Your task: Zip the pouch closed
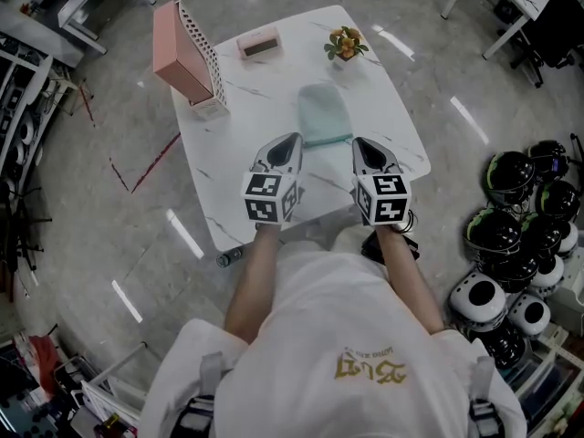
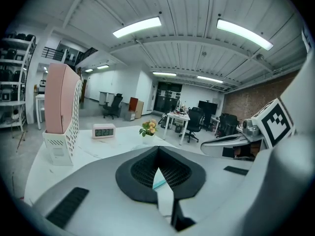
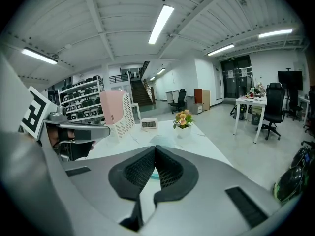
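Head view: mint pouch (image 1: pixel 324 115) flat on table (image 1: pixel 388 85), near end between L gripper (image 1: pixel 290 144) and R gripper (image 1: pixel 363 146). Only gripper views show me both jaw pairs pressed together, holding nothing.

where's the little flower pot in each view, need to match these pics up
Head view: the flower pot stands at the far edge of the table, upper centre-right of the picture.
Left gripper view: near mid-frame, slightly left of centre.
Right gripper view: just right of centre.
Shared landmark: the small clock stands just left of the pot in all three views.
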`<state>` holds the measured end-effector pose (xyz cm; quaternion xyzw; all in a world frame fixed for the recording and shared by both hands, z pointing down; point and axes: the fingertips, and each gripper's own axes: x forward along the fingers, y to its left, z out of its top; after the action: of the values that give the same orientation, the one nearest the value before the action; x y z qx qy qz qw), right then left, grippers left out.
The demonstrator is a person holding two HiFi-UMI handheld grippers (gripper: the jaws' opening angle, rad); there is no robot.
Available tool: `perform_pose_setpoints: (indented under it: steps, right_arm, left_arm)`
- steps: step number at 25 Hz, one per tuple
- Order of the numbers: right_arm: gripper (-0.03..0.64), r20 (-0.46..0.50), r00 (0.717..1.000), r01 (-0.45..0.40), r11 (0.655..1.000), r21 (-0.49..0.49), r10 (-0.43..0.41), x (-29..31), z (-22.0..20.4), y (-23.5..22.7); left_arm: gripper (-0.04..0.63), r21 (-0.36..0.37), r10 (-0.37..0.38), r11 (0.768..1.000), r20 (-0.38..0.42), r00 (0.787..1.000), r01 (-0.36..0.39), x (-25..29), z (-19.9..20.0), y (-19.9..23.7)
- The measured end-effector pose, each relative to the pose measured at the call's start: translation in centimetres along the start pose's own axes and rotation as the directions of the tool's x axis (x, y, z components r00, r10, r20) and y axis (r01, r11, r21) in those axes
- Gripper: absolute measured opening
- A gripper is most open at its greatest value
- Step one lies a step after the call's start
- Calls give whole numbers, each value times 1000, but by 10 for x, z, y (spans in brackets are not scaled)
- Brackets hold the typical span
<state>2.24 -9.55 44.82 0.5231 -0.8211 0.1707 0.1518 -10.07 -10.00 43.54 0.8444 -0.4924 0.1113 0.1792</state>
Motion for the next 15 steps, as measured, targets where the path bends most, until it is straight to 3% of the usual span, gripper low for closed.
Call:
perform_pose_setpoints:
  steps: [15]
  right_arm:
    - [12,-36,999,-9,1000,-5,9,6,-9,-1]
  left_arm:
    - [15,-6,6,1000,-17,1000,-6,4,-5,3]
